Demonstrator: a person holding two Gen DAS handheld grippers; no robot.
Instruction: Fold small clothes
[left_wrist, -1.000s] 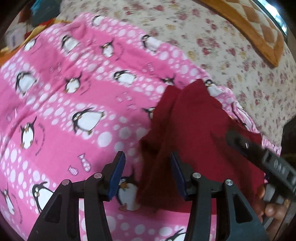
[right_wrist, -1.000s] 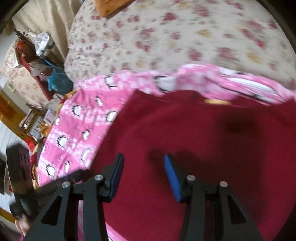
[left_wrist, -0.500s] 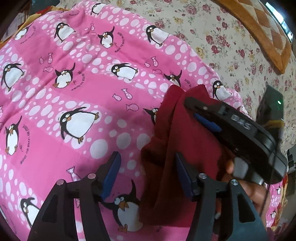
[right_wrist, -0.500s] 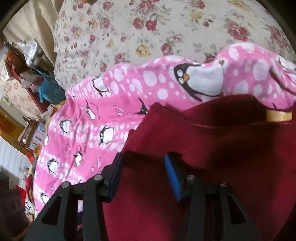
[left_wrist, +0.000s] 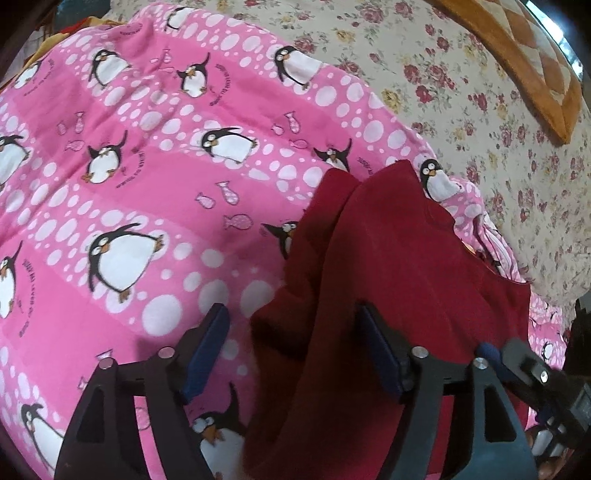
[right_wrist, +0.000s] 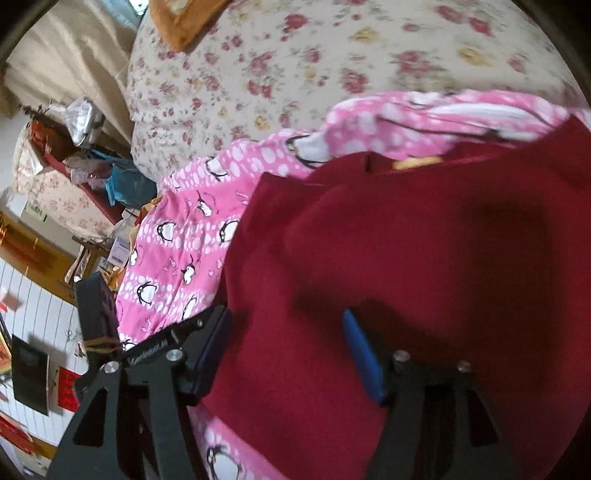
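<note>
The red garment (left_wrist: 399, 266) is laid on the pink penguin blanket (left_wrist: 147, 177), toward four o'clock, flat for folding. The left tool (left_wrist: 291, 350) is opening astride its left edge; the right tool (right_wrist: 288, 354) is opening above it, nothing clamped, apparently releasing a fold.

A pink penguin-print blanket (left_wrist: 155, 206) lies spread over a floral bedsheet (left_wrist: 480, 122). An orange checked quilt (left_wrist: 517, 51) lies at the far edge of the bed. Beside the bed, a cluttered shelf (right_wrist: 92, 173) carries a blue bag (right_wrist: 127, 184) and a silver bag (right_wrist: 83, 120).
</note>
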